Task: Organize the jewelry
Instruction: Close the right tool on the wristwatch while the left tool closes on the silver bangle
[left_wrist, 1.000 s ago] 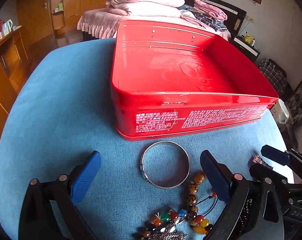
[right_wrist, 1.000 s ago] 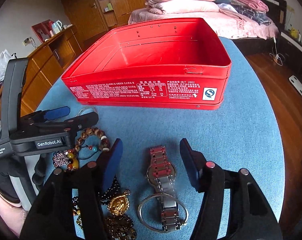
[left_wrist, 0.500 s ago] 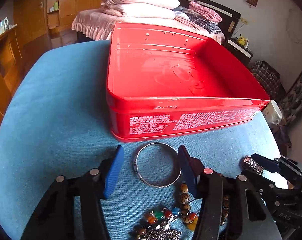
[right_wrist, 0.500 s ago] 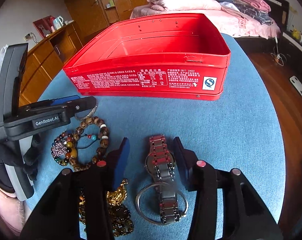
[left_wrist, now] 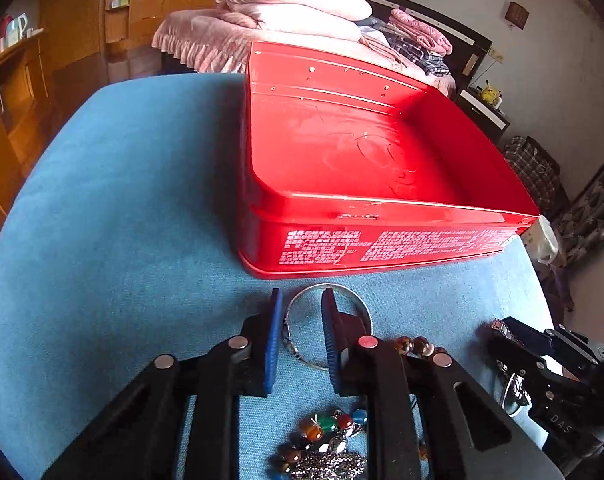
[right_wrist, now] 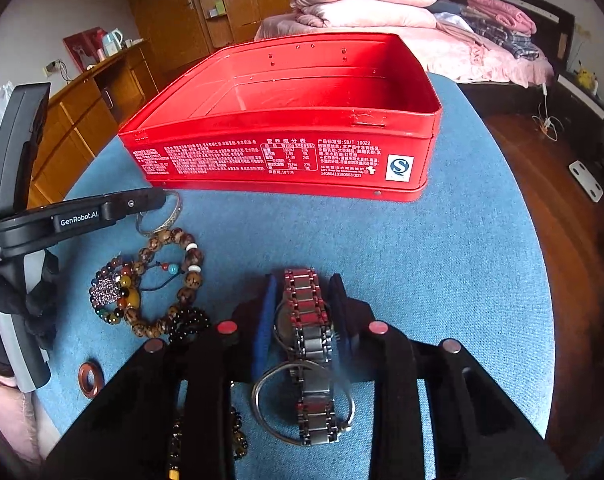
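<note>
Left gripper (left_wrist: pixel 299 312) closing around near rim of silver bangle (left_wrist: pixel 356 300), lying flat just before red tin (left_wrist: pixel 382 236). Right gripper (right_wrist: pixel 302 304) closing on wristwatch (right_wrist: pixel 308 320) between pads, band running lengthwise toward tin.

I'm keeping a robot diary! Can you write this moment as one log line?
left gripper: closing on silver metal bangle | right gripper: closing around silver-and-red metal watch | red rectangular tin box: empty
</note>
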